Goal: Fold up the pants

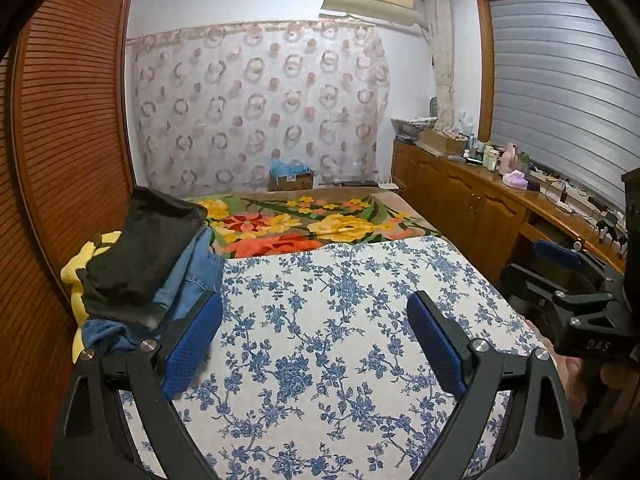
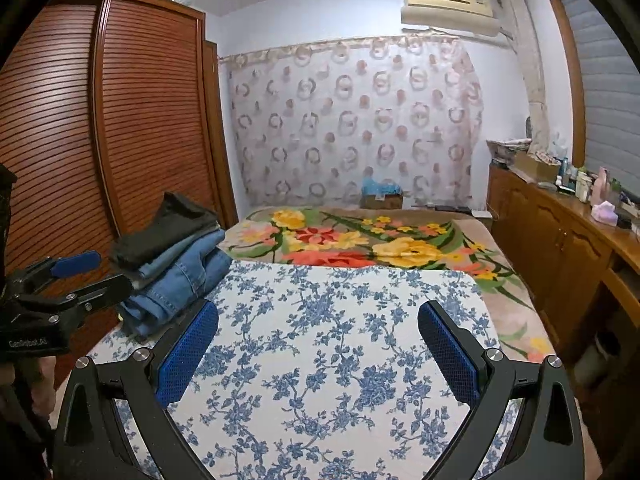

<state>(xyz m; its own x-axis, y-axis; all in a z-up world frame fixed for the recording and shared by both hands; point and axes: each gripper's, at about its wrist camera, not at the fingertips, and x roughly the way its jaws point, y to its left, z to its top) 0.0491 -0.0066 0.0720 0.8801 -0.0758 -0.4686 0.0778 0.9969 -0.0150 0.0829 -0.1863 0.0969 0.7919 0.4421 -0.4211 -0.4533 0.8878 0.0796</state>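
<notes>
Here, both my grippers empty, fingers wide apart: left gripper [image 1: 314, 344], right gripper [image 2: 318, 348] above floral sheet [image 2: 340, 320]. Pants stack [image 2: 172, 256] far left. Next, I judge: reach left, pinch top pair.

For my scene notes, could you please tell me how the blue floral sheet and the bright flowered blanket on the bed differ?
The white sheet with small blue flowers lies nearest both open grippers; the brown blanket with large yellow and red flowers lies beyond it. The sheet bears the stack of folded pants at its left; the blanket bears nothing. Both lie flat.
</notes>
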